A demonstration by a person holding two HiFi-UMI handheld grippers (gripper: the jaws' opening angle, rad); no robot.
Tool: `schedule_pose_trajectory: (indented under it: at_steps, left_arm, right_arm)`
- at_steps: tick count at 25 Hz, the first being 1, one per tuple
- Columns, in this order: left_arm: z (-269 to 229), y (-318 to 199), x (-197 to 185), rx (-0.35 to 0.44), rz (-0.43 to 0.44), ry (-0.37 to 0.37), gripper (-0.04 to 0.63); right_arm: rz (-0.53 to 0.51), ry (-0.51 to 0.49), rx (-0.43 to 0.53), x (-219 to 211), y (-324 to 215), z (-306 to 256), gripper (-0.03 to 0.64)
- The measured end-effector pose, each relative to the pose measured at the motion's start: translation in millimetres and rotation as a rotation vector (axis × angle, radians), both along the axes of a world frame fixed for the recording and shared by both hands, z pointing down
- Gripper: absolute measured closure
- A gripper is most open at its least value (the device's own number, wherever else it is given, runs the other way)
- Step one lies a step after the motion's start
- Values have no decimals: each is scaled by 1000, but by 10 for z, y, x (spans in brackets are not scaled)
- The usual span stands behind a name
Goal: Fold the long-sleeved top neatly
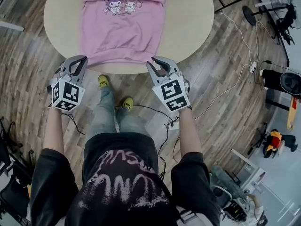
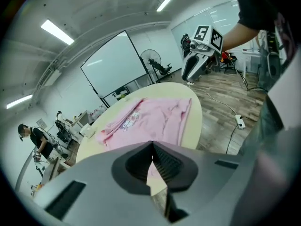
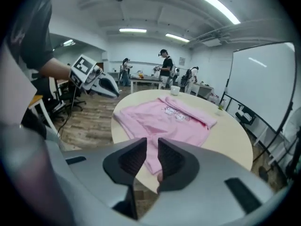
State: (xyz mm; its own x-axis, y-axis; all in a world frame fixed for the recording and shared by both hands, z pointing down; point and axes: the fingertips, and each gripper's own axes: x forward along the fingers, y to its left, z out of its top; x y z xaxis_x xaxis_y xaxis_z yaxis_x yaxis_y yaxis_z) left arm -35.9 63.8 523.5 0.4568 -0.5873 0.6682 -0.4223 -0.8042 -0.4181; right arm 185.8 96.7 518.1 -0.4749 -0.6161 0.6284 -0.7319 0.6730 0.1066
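The pink long-sleeved top (image 1: 123, 27) is lying front up on the round bench (image 1: 193, 22), its cartoon print (image 1: 121, 6) facing the ceiling and its hem running along the near rim, closest to the person. Both hands are hanging out in front of that rim, over the wooden floor (image 1: 28, 65), and neither is touching the cloth.

The left claw (image 1: 79, 60) is sitting just short of the hem's left corner, and in the left gripper view its jaws are pressing together with nothing between them; only bench edge and pink fabric are showing beyond the tips. The right claw (image 1: 157, 62) is hovering off the hem's right corner. In the right gripper view its jaws are standing a little apart, a narrow gap between the ribbed pads (image 3: 171, 160), and that gap is empty, with the top lying farther off behind it.

Both claws are pointing forward and downward toward the bench. The person's yellow shoes (image 1: 103, 81) are showing between the two arms, just below the rim. Off to the right a power strip (image 1: 253, 67) is lying on the floor with its cable trailing. Behind the bench a whiteboard (image 2: 117, 65) and a standing fan (image 2: 151, 60) are showing, and people (image 3: 164, 65) are standing at a far table.
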Motion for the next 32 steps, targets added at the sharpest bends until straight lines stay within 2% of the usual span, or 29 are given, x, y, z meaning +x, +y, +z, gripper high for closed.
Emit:
schedule_pose_trajectory:
  at_steps: [3,7,10,15,24,26,29,32]
  left_arm:
    - [182,61,-26,-35,41,-76,576]
    - [477,110,-72,-80,74,-134,540]
    - [657,114,-83,-115,103,-167,466]
    - [819,49,-105,-144,128,-201,445]
    - [904,-73,-72,-198,159,-181,452]
    - [922,-50,-67,-206,178,-192,483]
    - [968,0,-49,-231,191,-207,554]
    - [979,19,-45,-255,191,-216,561]
  right_arm:
    - [-87,131,-30,28,118,280,481]
    - [-149,195,-65,11,148,606,416]
    - [-172,242,-63,18,59,770,405]
    - [-207,289,-88,-9,-68,958,407]
    - [-273,320,-133,-80,-117,1065,456]
    - [-271,321,-134,-85,-117,1075,482]
    - [-269,348,-115,-63,-125,1113,559]
    - [-267,351,-121,-49,-108,1123,581]
